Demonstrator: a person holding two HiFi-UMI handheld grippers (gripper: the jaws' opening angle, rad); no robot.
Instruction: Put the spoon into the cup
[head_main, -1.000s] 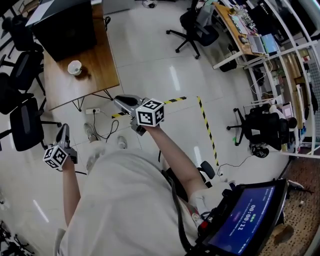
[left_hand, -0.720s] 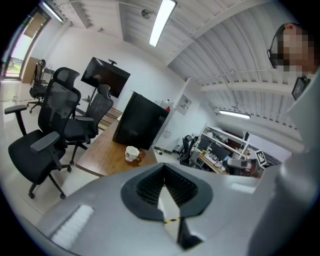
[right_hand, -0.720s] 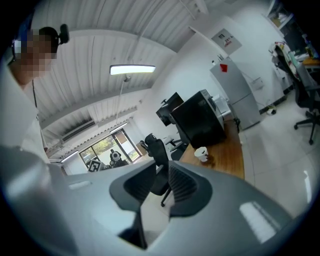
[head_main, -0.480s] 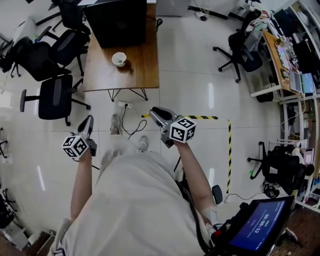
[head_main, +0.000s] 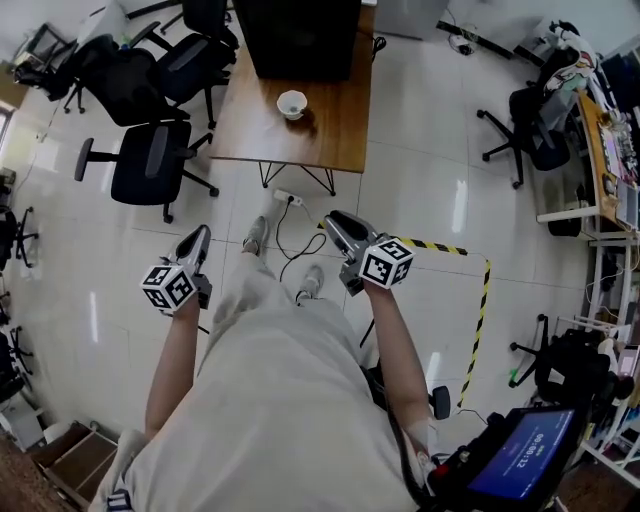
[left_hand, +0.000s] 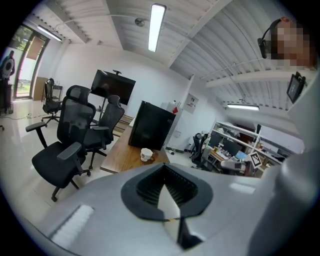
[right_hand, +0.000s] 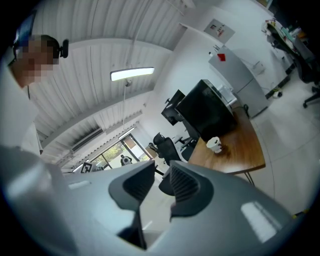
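Turning toward the desk (head_main: 335, 135) has brought the cup (head_main: 291, 103) from far left to far centre of the head view. It stands upright there, just near of a black cabinet (head_main: 300, 35); the spoon I cannot make out. Both claws are well apart from it: left claw (head_main: 198, 238) clenched on nothing, right claw (head_main: 337, 222) released and empty, its jaws having just been opening. Likely risks: tripping on the floor power strip (head_main: 286, 198), or a hurried reach tipping the cup. Count: one cup, one desk, one cabinet, two claws.

No legible text or numbers
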